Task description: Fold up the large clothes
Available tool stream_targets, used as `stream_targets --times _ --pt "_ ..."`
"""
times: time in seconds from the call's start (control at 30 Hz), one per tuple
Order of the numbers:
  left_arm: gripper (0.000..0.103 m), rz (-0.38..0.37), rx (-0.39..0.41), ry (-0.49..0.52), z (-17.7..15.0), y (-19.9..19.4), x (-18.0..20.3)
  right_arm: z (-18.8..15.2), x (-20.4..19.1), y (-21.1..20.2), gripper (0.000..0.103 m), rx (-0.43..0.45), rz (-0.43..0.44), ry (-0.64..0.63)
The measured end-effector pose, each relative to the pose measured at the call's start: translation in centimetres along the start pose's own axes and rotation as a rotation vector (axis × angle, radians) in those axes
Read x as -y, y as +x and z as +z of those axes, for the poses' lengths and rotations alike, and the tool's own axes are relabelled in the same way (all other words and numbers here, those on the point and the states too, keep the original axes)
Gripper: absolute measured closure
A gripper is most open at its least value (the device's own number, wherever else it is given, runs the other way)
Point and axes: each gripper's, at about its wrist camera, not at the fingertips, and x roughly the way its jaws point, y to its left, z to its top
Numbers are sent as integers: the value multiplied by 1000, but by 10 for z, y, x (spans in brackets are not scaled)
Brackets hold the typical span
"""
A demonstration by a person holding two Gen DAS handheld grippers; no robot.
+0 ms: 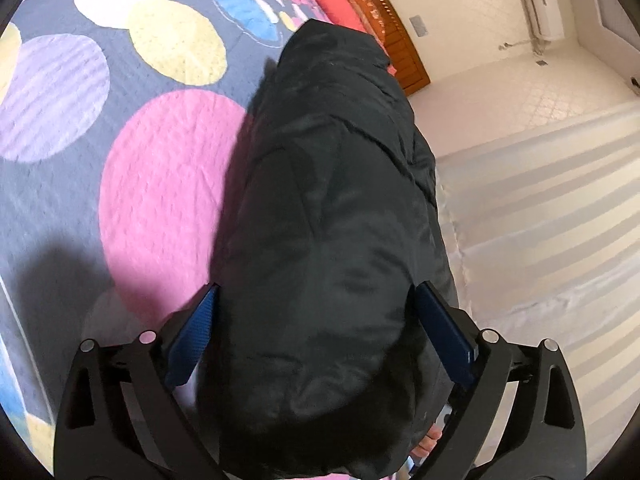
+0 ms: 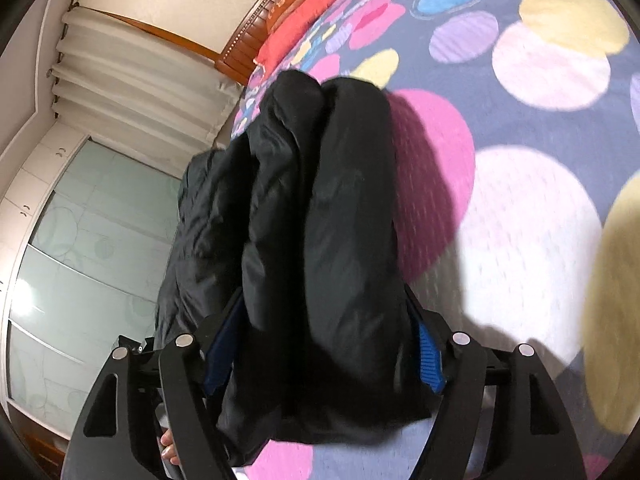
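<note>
The black padded coat [image 1: 320, 220] lies bundled on the bed's spotted quilt [image 1: 160, 184], near the edge beside the floor. The left gripper [image 1: 316, 344] tilts downward over the coat's near end, jaws spread wide on either side of the bundle. The right gripper [image 2: 320, 356] also tilts downward; its jaws straddle the coat's folds, grip unclear.
</note>
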Motion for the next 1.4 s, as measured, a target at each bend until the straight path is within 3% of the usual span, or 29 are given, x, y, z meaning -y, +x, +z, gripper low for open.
stream_targets --times 0.07,0.13,0.2,0.43,0.6,0.67,0.77,0.83,0.9,1.1,1.23,1.4 --pt "15 11 11 7 -3 -1 2 -2 1 1 38 -10 -2 -1" --pt "23 21 11 17 -5 -2 3 -1 0 5 60 -18 -16 -4" --pt "32 17 12 24 -5 -6 3 -2 1 2 69 -18 -5 0" --pt "39 38 31 43 -15 -19 10 -17 1 -8 77 -20 1 -5" --pt "39 36 27 41 -23 -27 4 -24 10 -15 77 -33 29 10" --pt "34 37 31 40 -21 -26 3 -17 12 -11 74 -32 36 16" --pt "25 34 19 14 -14 -25 -1 -13 9 -11 60 -29 14 0" --pt "21 40 17 19 -10 -30 -1 -12 6 -19 45 -14 -17 -23" --pt "19 36 35 26 -6 -37 -1 -7 3 -25 40 6 -31 -35" --pt "16 22 66 8 20 -36 -4 26 -2 -36 37 76 -20 -11" --pt "16 30 38 23 47 -12 4 57 -12 -14 36 65 2 -17" --pt "16 126 28 89 60 10 21 76 -18 10 36 47 -24 -33"
